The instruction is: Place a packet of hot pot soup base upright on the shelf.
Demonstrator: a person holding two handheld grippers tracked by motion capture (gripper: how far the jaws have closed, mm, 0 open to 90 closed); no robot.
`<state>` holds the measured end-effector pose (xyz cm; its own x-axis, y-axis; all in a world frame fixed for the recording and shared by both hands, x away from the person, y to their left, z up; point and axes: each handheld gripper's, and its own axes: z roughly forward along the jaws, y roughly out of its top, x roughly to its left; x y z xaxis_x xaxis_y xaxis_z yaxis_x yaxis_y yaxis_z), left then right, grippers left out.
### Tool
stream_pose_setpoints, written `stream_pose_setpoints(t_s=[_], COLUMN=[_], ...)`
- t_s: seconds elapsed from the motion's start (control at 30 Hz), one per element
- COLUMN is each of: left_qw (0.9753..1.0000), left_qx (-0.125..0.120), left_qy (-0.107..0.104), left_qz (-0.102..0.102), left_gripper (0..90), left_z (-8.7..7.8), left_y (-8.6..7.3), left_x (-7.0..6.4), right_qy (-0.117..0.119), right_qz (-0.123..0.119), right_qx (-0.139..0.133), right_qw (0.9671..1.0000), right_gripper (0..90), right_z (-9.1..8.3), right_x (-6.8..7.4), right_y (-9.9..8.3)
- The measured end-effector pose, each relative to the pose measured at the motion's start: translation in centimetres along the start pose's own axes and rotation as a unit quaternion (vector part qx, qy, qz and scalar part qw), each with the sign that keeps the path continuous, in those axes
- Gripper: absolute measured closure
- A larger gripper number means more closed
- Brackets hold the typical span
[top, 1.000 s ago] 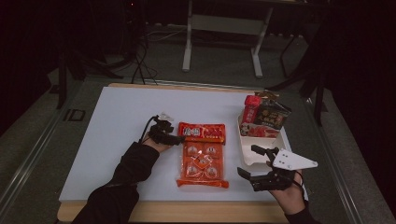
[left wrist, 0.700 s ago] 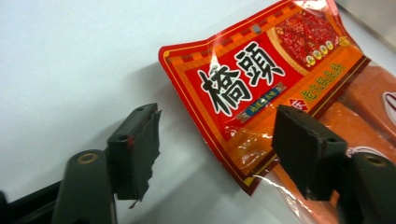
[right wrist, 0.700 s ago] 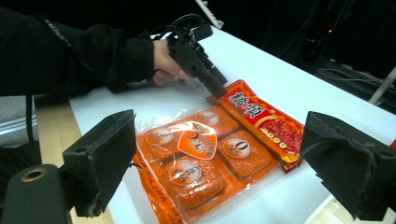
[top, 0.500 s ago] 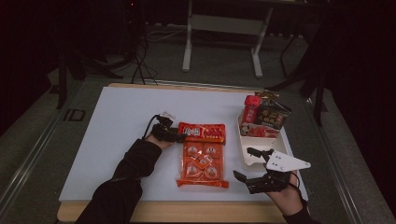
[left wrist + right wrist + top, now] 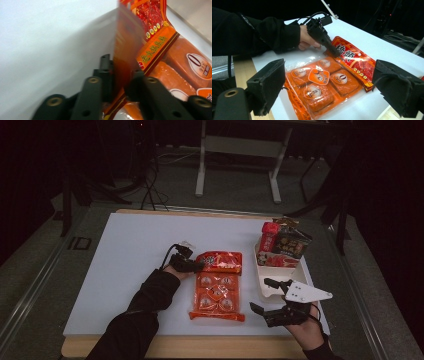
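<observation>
Left gripper (image 5: 197,266) clamped on the left edge of the red packet (image 5: 220,262), jaws pinching the foil between them. From the left gripper view, packet edge (image 5: 125,52) standing up between the two black jaws, folded upward off the white table (image 5: 45,45). Red packet lying near the table's middle, its near edge overlapping the far end of the orange bag (image 5: 216,295). Orange bag flat on the table, long side running toward the person, blocks showing through its clear window. From the right gripper view, left gripper (image 5: 332,51) biting the packet's corner, red packet (image 5: 357,60) resting on top of the orange bag (image 5: 322,83), bare hand (image 5: 307,40) and dark sleeve (image 5: 262,32) behind it.

Right gripper (image 5: 264,295) wide open, jaws spread and holding nothing, hovering near the front edge of the table just right of the orange bag. Grey three-cornered plate (image 5: 306,292) on top of it. In its own view, both padded jaws far apart, framing the orange bag between them.

White tray (image 5: 267,282) at the right side of the table, more snack packets (image 5: 282,245) standing upright at its far end. Tray well apart from the left gripper, just beside the right one.
</observation>
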<state>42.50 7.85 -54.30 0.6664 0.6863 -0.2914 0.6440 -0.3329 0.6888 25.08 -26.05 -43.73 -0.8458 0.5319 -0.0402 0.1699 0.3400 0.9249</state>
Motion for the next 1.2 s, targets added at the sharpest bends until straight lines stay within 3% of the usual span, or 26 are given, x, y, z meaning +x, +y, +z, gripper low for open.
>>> stream_pose_setpoints(t_s=[0.3, 0.67, 0.9, 1.0, 1.1, 1.2], left_qw=[0.9993, 0.9978, 0.9958, 0.9953, 0.9958, 0.9955], left_qx=[-0.007, -0.029, -0.042, -0.049, -0.052, -0.058], left_qy=[0.023, 0.026, 0.029, 0.026, 0.016, 0.008], left_qz=[0.027, 0.053, 0.075, 0.079, 0.073, 0.074], left_gripper=[89.2, 89.5, 89.5, 89.6, 89.6, 89.6], left_z=[-0.7, -3.1, -5.3, -6.1, -6.7, -7.3], left_y=[0.2, 0.7, 1.4, 1.7, 1.9, 2.0], left_x=[-0.9, -2.0, -3.4, -3.9, -4.3, -4.6], right_qy=[0.0, 0.001, -0.024, -0.032, -0.022, -0.014], right_qz=[0.004, -0.004, -0.012, -0.012, 0.002, -0.001], right_qx=[-0.001, 0.0, -0.009, -0.004, -0.009, -0.017], right_qw=[1.0, 1.0, 0.9996, 0.9994, 0.9997, 0.9998], right_gripper=[13.4, 10.9, 15.0, 14.9, 14.9, 14.0], right_z=[-0.2, -0.2, -0.6, -0.6, -0.7, -0.8], right_x=[-0.1, -0.1, -0.4, -0.4, -0.8, -0.9], right_y=[0.1, 0.0, 0.1, 0.2, 0.3, 0.3])
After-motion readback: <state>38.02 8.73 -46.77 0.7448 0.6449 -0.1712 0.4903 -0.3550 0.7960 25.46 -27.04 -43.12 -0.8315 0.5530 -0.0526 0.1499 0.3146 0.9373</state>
